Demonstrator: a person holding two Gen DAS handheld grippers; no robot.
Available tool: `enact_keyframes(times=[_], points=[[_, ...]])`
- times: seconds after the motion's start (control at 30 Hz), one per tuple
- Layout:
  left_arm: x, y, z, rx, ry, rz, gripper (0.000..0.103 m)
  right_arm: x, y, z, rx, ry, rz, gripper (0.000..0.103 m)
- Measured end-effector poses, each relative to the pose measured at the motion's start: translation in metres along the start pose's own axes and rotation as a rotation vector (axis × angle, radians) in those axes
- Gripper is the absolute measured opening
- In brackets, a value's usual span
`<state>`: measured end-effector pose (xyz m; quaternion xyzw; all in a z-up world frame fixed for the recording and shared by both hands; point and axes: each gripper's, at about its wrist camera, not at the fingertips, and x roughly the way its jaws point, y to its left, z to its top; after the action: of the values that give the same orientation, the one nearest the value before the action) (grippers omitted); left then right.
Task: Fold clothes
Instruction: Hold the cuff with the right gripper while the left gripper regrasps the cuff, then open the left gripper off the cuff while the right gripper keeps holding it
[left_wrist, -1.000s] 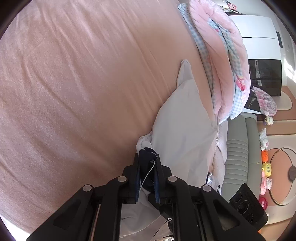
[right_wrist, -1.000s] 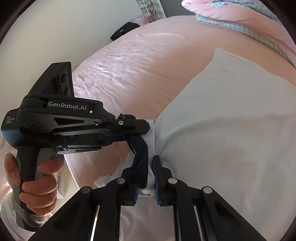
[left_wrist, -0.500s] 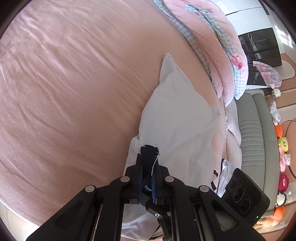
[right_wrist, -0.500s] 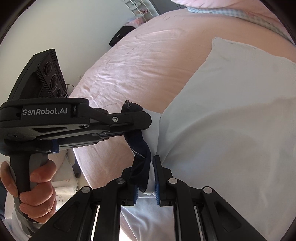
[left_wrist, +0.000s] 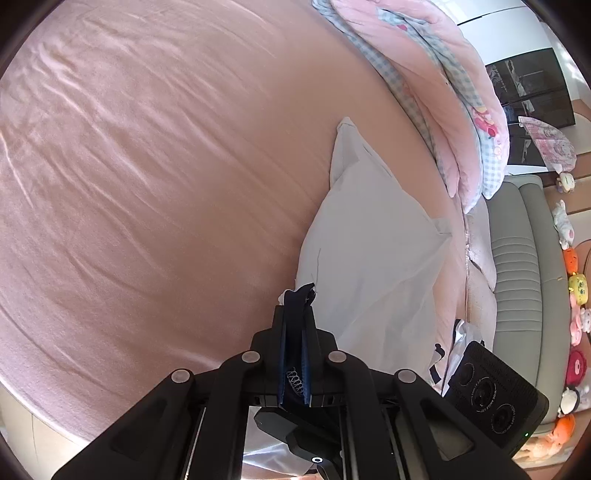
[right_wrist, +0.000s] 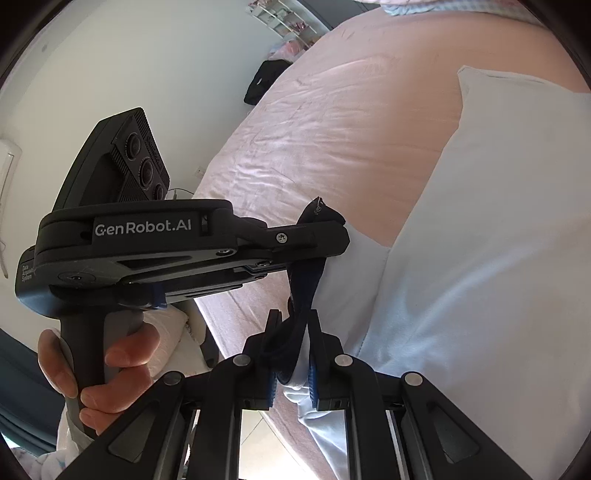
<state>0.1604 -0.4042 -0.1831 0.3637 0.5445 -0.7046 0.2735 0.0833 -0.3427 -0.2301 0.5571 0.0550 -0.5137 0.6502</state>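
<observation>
A pale blue-white garment (left_wrist: 369, 258) (right_wrist: 480, 240) with a navy collar trim (left_wrist: 295, 332) (right_wrist: 306, 280) is stretched over the pink bed. My left gripper (left_wrist: 294, 321) is shut on the navy trim, lifted above the sheet. From the right wrist view that same left gripper (right_wrist: 325, 229) shows side-on, held by a hand (right_wrist: 92, 373). My right gripper (right_wrist: 291, 332) is shut on the trim and white cloth just below it. The two grippers sit very close together, the trim running between them.
The pink bedsheet (left_wrist: 147, 166) spreads wide to the left. A pink and blue checked quilt (left_wrist: 443, 92) lies bunched at the far side. A grey sofa (left_wrist: 524, 266) with plush toys (left_wrist: 576, 288) stands on the right. A dark bag (right_wrist: 266, 81) sits beyond the bed.
Both grippers have risen with the collar, pulling the garment up and taut. The left gripper has lifted higher and away from the right one, drawing the navy trim out between them.
</observation>
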Motion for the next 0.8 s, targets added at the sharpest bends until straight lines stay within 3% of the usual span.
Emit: enact_keyframes(times=[0.33, 0.8], points=[[-0.012, -0.013, 0.006, 0.040, -0.008, 0.004, 0.005, -0.014, 0.005, 0.004, 0.026, -0.018, 0.064, 0.010], [0.008, -0.042, 0.000, 0.138, 0.048, 0.059, 0.005, -0.037, -0.026, -0.013, 0.111, -0.028, -0.002, 0.010]])
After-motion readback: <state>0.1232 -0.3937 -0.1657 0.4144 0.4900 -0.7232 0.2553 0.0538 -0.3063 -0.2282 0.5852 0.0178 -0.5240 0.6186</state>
